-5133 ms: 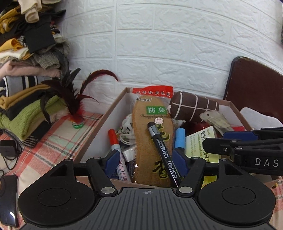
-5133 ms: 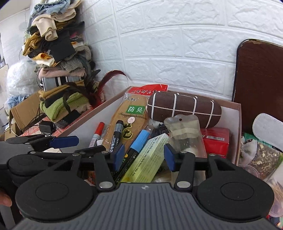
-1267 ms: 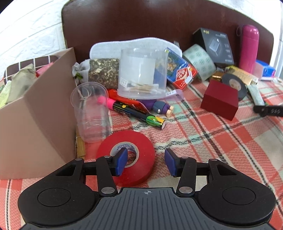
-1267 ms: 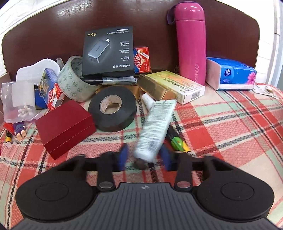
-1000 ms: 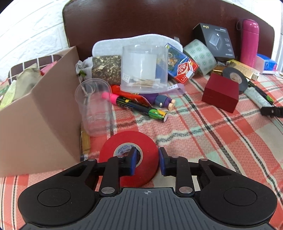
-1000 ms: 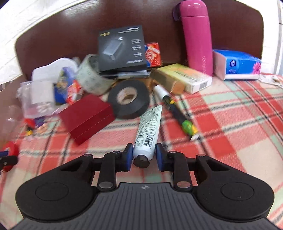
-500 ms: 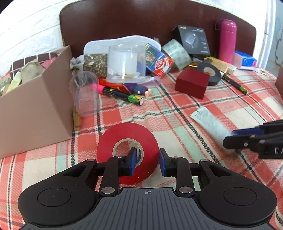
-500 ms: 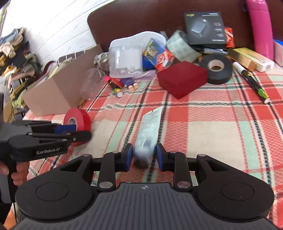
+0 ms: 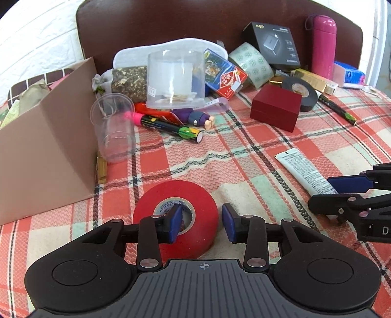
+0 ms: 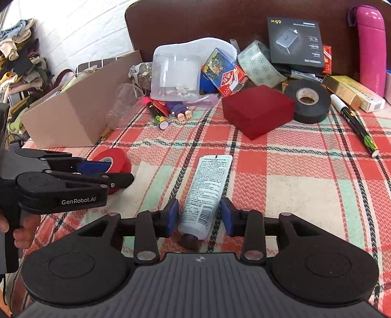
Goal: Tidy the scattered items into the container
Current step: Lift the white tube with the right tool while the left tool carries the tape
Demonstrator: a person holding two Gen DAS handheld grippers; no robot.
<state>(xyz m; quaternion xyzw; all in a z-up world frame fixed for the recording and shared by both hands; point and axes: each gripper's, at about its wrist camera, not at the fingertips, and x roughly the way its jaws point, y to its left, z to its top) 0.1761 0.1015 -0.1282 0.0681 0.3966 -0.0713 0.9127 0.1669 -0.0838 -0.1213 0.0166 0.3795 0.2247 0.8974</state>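
A red tape roll [image 9: 180, 198] lies flat on the plaid cloth; it also shows in the right wrist view [image 10: 114, 159]. My left gripper [image 9: 202, 224] is open, its left finger in the roll's hole and its right finger clear of the rim. A white tube [image 10: 207, 188] lies on the cloth between the fingers of my right gripper [image 10: 199, 217], which is open with gaps on both sides. The tube also shows in the left wrist view [image 9: 303, 172]. The cardboard box [image 9: 46, 151] stands at the left, holding several items.
A clear cup [image 9: 113, 129], markers [image 9: 168, 124], a clear tub [image 9: 176, 78], a red box [image 9: 276, 106], black tape [image 9: 301, 91], patterned tape [image 9: 253, 63], a pink flask [image 9: 321, 45] and small cartons lie toward the brown headboard [image 9: 171, 22].
Both grippers were shut on their items half a second ago. Now both have opened, and the red tape roll and the white tube rest on the cloth.
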